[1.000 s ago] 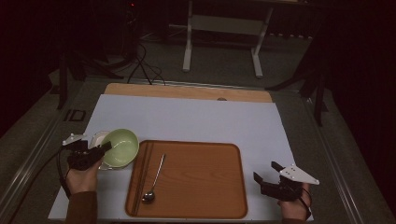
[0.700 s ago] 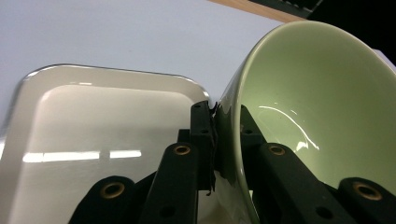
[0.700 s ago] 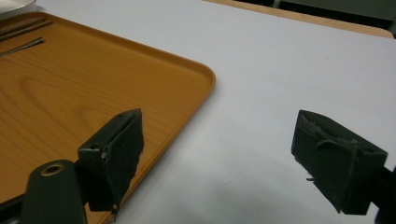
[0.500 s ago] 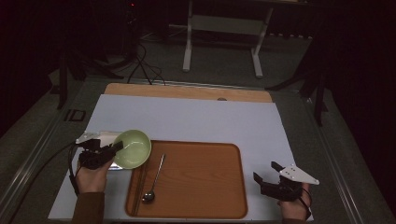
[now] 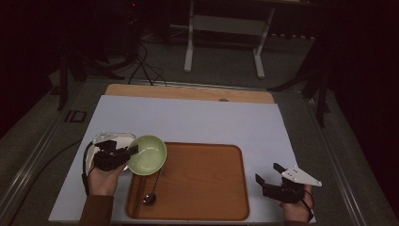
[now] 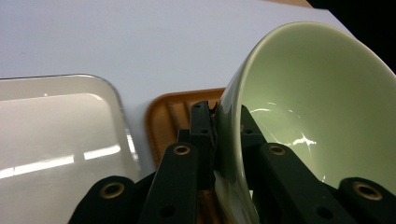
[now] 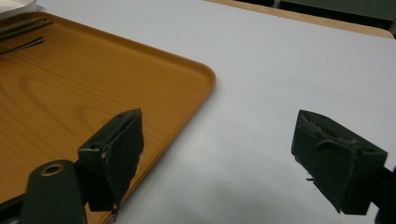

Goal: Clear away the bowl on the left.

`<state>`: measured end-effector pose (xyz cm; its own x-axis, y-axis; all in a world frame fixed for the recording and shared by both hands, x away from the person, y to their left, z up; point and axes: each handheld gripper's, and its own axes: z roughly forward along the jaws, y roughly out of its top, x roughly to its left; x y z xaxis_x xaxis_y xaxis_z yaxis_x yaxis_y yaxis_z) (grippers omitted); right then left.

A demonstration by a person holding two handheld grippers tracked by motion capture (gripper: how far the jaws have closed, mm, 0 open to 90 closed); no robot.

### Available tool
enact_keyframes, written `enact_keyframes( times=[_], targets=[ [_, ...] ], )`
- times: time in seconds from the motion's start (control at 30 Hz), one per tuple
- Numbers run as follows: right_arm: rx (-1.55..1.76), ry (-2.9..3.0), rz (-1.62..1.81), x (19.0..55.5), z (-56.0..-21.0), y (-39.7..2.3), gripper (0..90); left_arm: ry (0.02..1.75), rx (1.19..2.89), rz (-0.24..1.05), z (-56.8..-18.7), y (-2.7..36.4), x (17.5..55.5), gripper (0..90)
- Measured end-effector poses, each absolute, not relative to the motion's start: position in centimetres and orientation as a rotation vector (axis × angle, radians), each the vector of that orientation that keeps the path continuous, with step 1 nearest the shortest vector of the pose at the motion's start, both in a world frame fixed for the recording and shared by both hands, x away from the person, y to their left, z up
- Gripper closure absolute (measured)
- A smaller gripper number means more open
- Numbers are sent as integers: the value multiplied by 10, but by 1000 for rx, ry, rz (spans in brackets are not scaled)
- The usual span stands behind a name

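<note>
A pale green bowl (image 5: 149,155) hangs tilted over the left edge of the wooden tray (image 5: 202,181). My left gripper (image 5: 131,151) is shut on its rim. In the left gripper view the two jaws pinch the bowl (image 6: 317,107) wall, one inside and one outside, at my left gripper (image 6: 218,112). A metal spoon (image 5: 149,197) and dark chopsticks (image 5: 136,200) lie on the tray's left side, partly under the bowl. My right gripper (image 5: 267,172) stands open near the tray's right front corner, with nothing between its jaws (image 7: 219,140).
A white shallow dish (image 5: 109,138) lies on the white table cover just left of the tray, under my left hand; it shows as a glossy dish (image 6: 56,140) in the left gripper view. The tray (image 7: 70,84) has a raised rim. A dark floor with cables lies beyond the table.
My left gripper has carried the bowl to the right and slightly up, from beside the tray to over its left edge. The right gripper has stayed where it was.
</note>
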<state>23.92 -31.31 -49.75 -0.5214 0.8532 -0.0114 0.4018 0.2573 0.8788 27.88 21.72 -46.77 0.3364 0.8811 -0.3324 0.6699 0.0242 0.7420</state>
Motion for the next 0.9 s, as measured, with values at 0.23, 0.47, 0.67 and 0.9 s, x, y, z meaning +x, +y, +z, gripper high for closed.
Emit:
enact_keyframes(
  times=[0.23, 0.47, 0.67, 0.9],
  targets=[
    [1136, 2040, 1205, 239, -498, -313, 168, 1389, 1752, 266, -470, 203, 280, 828],
    [1136, 2040, 1204, 239, -497, -313, 168, 1364, 1804, 232, -475, 186, 280, 828],
    [1136, 2040, 1204, 239, -497, -313, 168, 1344, 1865, 197, -482, 169, 281, 826],
    [1137, 2040, 1204, 239, -497, -313, 168, 1321, 1922, 154, -491, 150, 280, 826]
  ],
)
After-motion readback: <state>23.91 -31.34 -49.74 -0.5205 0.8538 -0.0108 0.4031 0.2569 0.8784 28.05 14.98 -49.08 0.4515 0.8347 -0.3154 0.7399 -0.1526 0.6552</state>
